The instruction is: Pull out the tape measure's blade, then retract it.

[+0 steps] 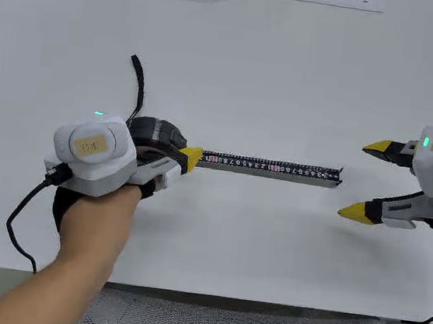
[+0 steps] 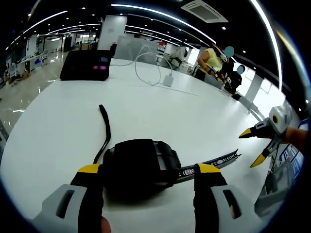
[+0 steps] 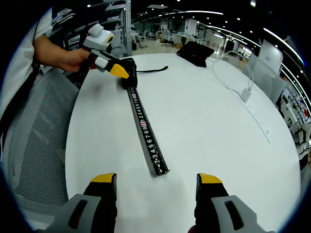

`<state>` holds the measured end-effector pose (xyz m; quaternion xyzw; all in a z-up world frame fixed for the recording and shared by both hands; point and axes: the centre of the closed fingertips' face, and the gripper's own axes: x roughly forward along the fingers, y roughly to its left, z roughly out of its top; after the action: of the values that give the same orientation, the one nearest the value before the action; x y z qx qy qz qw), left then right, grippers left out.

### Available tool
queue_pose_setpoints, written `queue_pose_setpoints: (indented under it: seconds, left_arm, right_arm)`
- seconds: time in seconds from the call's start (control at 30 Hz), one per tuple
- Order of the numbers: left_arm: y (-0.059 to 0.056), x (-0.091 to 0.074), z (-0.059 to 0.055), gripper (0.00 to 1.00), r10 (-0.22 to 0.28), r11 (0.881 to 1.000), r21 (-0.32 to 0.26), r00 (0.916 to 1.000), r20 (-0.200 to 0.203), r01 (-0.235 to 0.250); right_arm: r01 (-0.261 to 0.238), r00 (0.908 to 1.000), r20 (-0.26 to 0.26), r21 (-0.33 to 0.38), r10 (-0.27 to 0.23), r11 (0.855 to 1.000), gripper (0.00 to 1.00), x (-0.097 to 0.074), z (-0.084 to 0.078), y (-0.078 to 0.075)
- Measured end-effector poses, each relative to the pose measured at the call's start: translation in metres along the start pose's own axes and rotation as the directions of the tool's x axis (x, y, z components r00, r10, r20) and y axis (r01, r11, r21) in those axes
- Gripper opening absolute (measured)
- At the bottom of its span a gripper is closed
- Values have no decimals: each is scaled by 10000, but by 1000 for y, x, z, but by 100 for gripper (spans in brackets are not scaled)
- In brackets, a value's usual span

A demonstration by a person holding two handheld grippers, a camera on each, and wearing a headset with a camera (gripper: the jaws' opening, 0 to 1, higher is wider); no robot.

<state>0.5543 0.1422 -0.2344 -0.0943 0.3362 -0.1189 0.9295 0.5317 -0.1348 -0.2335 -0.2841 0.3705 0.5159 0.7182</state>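
While the left gripper (image 2: 149,170) is closed on the tape measure's black case (image 1: 157,133), the right gripper (image 1: 361,181) is held wide open just past the tip of the blade (image 1: 270,168), which lies drawn out flat on the white bench (image 1: 289,76). Pull-out is judged done; retraction is left. A brightly lit open-plan hall is seen beyond.

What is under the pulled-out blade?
The blade lies flat on the white table, nothing else showing beneath. Its underside and the strip of table it covers are hidden.

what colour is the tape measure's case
Black case, clearest in the left gripper view.
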Motion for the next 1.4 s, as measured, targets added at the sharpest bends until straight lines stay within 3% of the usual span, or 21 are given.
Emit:
queue_pose_setpoints:
  seconds: [0.53, 1.4]
  left_arm:
    - [9, 6, -1, 65, 605, 9982, -41, 9981, -149, -606]
    - [10, 7, -3, 63, 631, 9978, -180, 9979, -175, -634]
  right_arm:
    - [-366, 9992, -156, -461, 359, 9983, 57, 10, 9, -7]
    - [-1249, 9896, -860, -1172, 1152, 9852, 35, 26, 7, -4]
